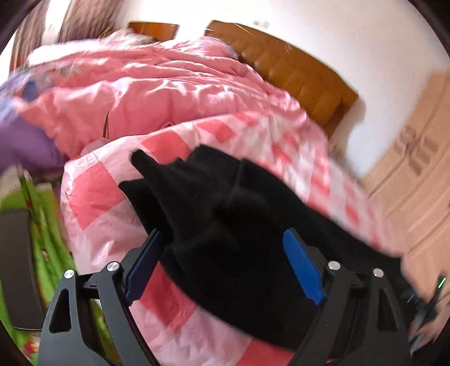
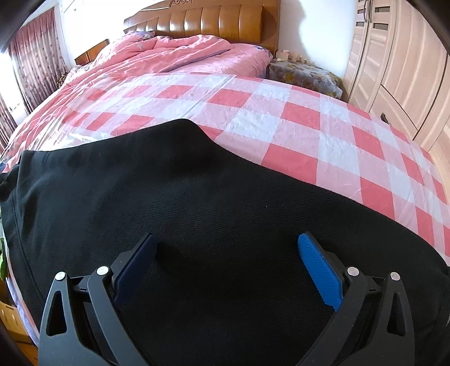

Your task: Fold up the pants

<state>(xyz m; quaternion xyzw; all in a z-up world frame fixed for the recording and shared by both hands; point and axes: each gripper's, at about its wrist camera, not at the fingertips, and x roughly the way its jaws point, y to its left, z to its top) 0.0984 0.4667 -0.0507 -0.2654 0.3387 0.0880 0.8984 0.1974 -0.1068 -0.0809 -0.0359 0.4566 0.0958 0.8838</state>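
Observation:
Black pants [image 2: 168, 183] lie spread across the near part of a bed covered in a pink and white checked sheet [image 2: 295, 112]. My right gripper [image 2: 227, 237] hovers just over the flat black cloth, jaws wide open, blue pads clear of it. In the blurred left wrist view the pants [image 1: 225, 197] are bunched into raised folds. My left gripper [image 1: 223, 233] stands open around that bunch; the cloth lies between the fingers and the pads do not press on it.
A crumpled pink quilt [image 2: 182, 53] fills the far half of the bed, below a brown padded headboard [image 2: 211, 25]. A pale wood wardrobe [image 2: 393, 56] stands to the right, with a cloth-draped bedside stand [image 2: 303, 73] beside it. Curtains [image 2: 33, 56] hang at left.

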